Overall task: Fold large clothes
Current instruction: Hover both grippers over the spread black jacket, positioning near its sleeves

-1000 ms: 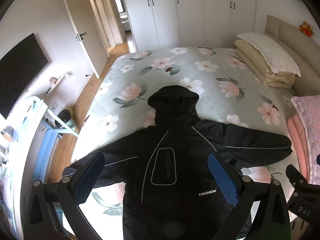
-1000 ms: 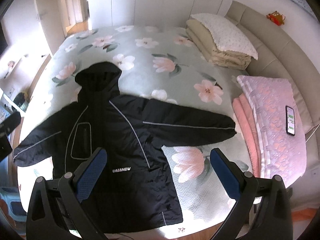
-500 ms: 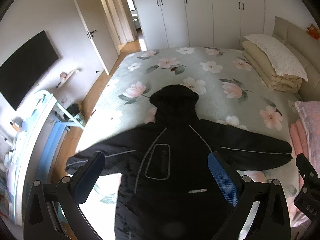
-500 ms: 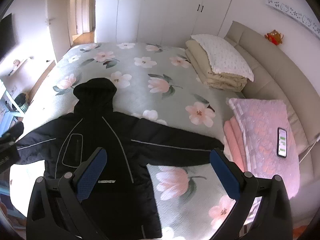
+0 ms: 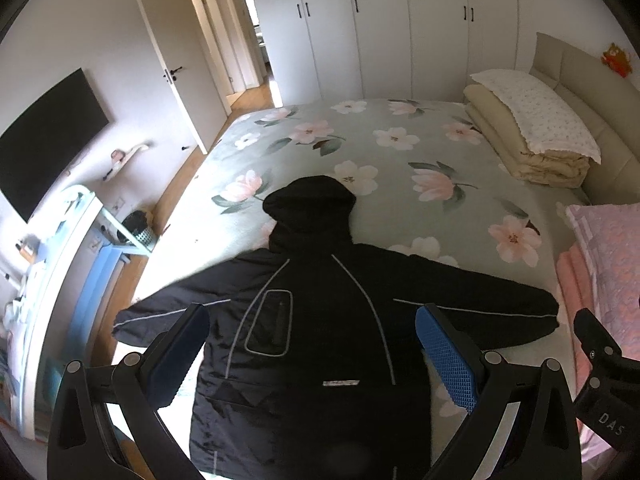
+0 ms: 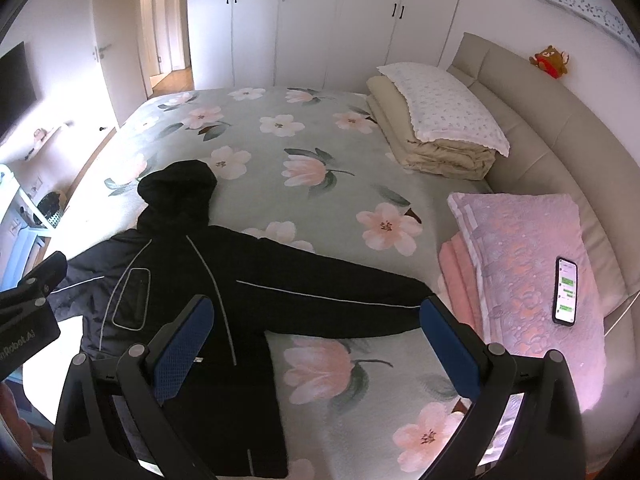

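Note:
A black hooded jacket (image 5: 316, 320) with thin grey piping lies flat and face up on the floral bed (image 5: 400, 160), sleeves spread wide, hood pointing away. It also shows in the right wrist view (image 6: 192, 280). My left gripper (image 5: 312, 356) is open and empty, held above the jacket's chest. My right gripper (image 6: 316, 344) is open and empty, held above the jacket's right side and right sleeve (image 6: 340, 300). Each gripper's body shows at the edge of the other's view.
A folded beige quilt with a white pillow (image 6: 440, 128) lies near the headboard. A pink blanket stack (image 6: 520, 264) with a phone (image 6: 565, 291) on it lies at the right. A white-blue desk (image 5: 60, 280) and a black bin (image 5: 138, 226) stand left of the bed.
Both grippers have pulled back and tilted up from the jacket, so more of the room and bed shows. The jacket has not moved. Both stay open.

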`<state>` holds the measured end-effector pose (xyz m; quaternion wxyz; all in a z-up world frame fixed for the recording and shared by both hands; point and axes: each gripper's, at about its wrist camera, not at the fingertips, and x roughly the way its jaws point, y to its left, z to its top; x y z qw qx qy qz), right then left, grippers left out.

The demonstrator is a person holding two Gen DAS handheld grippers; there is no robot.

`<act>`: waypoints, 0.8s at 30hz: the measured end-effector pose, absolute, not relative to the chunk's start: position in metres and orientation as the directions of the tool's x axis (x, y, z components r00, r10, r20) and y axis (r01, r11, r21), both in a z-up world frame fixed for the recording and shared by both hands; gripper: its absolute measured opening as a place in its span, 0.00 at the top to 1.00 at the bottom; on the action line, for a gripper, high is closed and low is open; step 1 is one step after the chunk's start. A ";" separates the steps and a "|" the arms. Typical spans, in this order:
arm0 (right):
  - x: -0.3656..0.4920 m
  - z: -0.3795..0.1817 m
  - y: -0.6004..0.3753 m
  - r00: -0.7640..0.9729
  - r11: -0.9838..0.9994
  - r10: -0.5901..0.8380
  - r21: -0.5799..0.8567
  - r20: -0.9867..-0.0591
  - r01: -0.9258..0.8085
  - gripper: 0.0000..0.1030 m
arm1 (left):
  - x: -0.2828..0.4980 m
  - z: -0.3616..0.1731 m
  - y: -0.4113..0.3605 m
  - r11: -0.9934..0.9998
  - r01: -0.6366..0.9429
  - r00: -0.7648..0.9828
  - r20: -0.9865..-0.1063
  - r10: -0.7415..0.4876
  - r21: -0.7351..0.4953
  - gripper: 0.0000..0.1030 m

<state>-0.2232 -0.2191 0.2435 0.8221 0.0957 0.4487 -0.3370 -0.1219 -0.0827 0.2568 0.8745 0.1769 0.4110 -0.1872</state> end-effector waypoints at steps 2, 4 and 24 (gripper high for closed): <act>-0.229 0.244 -0.228 0.370 0.752 -0.468 -0.141 -0.803 0.644 0.00 | -0.126 0.257 -0.092 0.867 0.474 0.588 -0.788 -0.180 0.155 0.01; -0.235 0.246 -0.239 0.373 0.750 -0.466 -0.135 -0.802 0.647 0.00 | -0.130 0.258 -0.100 0.867 0.473 0.589 -0.789 -0.178 0.158 0.01; -0.257 0.231 -0.298 0.370 0.728 -0.426 -0.070 -0.825 0.682 0.00 | -0.155 0.261 -0.169 0.818 0.538 0.617 -0.756 -0.219 0.202 0.01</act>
